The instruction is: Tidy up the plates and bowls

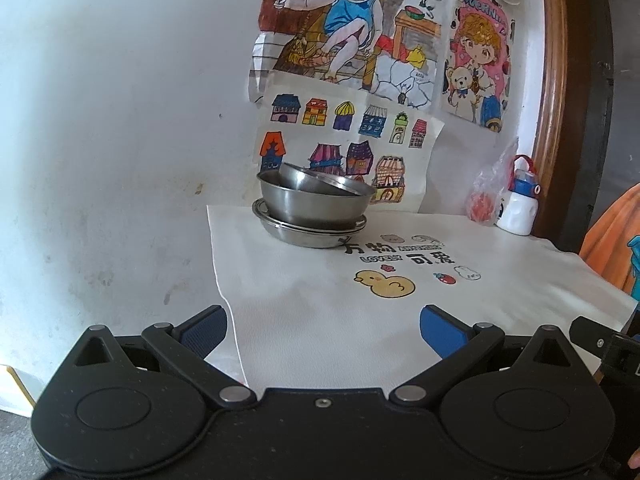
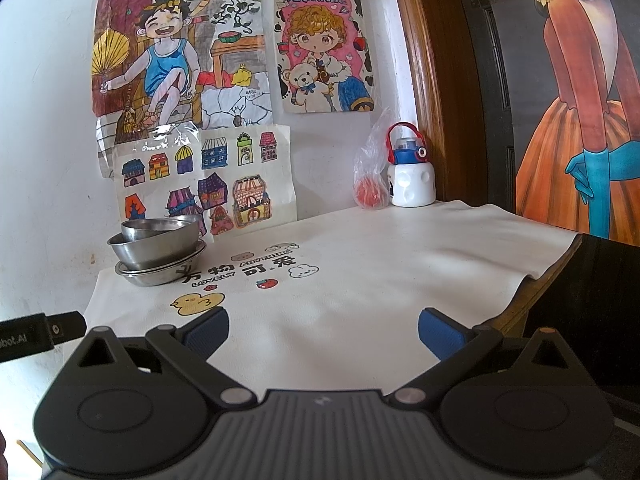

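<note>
Basically steel stack (image 1: 310, 216) upright at cloth's (image 1: 320, 320) far-left corner, top small bowl (image 1: 316, 182) tilted (no long axis, round). Left gripper (image 1: 323, 330) and right gripper (image 2: 323, 332) jaws spread wide, holding nothing.

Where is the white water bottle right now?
In both wrist views the white water bottle stands at the table's far right against the wall, beside a plastic bag, well apart from the steel bowls.

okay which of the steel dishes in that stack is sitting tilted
The smallest bowl, the top one. It leans inside the larger bowl, one edge raised, while that bowl and the plates beneath sit level.
</note>
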A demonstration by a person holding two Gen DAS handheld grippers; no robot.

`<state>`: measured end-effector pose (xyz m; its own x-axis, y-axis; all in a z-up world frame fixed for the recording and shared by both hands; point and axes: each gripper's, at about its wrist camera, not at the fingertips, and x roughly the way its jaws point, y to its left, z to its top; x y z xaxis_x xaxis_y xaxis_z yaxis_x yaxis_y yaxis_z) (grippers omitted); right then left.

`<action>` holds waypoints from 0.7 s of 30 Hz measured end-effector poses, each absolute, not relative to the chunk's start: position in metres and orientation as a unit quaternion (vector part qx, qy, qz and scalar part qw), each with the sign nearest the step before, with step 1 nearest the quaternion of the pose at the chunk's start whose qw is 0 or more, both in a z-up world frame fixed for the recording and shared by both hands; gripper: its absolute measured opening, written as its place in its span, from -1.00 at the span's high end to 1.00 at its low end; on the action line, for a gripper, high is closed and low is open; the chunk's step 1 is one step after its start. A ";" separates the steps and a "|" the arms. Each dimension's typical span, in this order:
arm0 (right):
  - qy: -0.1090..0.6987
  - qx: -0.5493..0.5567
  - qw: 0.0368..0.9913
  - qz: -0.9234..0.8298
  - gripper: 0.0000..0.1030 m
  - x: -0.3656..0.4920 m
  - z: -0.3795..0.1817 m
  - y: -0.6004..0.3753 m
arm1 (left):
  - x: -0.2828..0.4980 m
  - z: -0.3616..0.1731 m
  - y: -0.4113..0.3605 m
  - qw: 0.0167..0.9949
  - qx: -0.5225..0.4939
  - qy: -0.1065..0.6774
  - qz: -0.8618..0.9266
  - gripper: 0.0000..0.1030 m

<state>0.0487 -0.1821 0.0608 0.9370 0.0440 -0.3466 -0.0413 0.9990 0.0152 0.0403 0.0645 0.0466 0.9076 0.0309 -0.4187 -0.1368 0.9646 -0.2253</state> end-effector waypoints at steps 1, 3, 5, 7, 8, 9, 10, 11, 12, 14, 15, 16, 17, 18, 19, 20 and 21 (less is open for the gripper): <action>0.176 0.004 0.984 0.021 -1.00 0.049 0.061 -0.182 | 0.040 0.047 0.065 0.969 -0.127 0.208 0.042 -0.99; 0.176 0.004 0.984 0.021 -1.00 0.049 0.061 -0.182 | 0.039 0.047 0.065 0.969 -0.128 0.205 0.042 -0.99; 0.176 0.004 0.984 0.021 -1.00 0.049 0.061 -0.182 | 0.039 0.047 0.064 0.970 -0.124 0.205 0.048 -0.99; 0.177 0.004 0.984 0.021 -1.00 0.049 0.061 -0.182 | 0.039 0.047 0.064 0.970 -0.122 0.205 0.049 -0.99; 0.177 0.004 0.984 0.021 -1.00 0.049 0.061 -0.181 | 0.039 0.047 0.064 0.970 -0.122 0.205 0.049 -0.99; 0.177 0.004 0.984 0.021 -1.00 0.049 0.061 -0.181 | 0.039 0.047 0.064 0.970 -0.122 0.205 0.048 -0.99; 0.177 0.004 0.984 0.021 -1.00 0.049 0.061 -0.181 | 0.040 0.047 0.064 0.970 -0.122 0.205 0.049 -0.99; 0.177 0.004 0.984 0.021 -1.00 0.049 0.061 -0.181 | 0.040 0.047 0.064 0.970 -0.122 0.205 0.049 -0.99; 0.177 0.004 0.984 0.021 -1.00 0.049 0.061 -0.181 | 0.039 0.047 0.064 0.970 -0.122 0.205 0.049 -0.99; 0.178 0.005 0.984 0.020 -1.00 0.049 0.060 -0.181 | 0.039 0.047 0.064 0.970 -0.120 0.204 0.049 -0.99; 0.178 0.004 0.984 0.021 -1.00 0.049 0.060 -0.181 | 0.039 0.047 0.064 0.970 -0.121 0.204 0.049 -0.99; 0.178 0.004 0.984 0.020 -1.00 0.049 0.060 -0.180 | 0.040 0.047 0.064 0.970 -0.121 0.205 0.049 -0.99; 0.178 0.004 0.984 0.021 -1.00 0.049 0.060 -0.180 | 0.039 0.047 0.064 0.970 -0.121 0.205 0.048 -0.99; 0.178 0.004 0.984 0.021 -1.00 0.049 0.060 -0.180 | 0.040 0.047 0.064 0.970 -0.121 0.206 0.048 -0.99; 0.179 0.004 0.984 0.021 -1.00 0.049 0.059 -0.180 | 0.040 0.047 0.065 0.970 -0.121 0.206 0.048 -0.99; 0.179 0.004 0.984 0.020 -1.00 0.049 0.059 -0.179 | 0.040 0.047 0.065 0.970 -0.121 0.206 0.048 -0.99; 0.179 0.004 0.984 0.020 -1.00 0.049 0.058 -0.179 | 0.040 0.047 0.064 0.970 -0.121 0.206 0.048 -0.99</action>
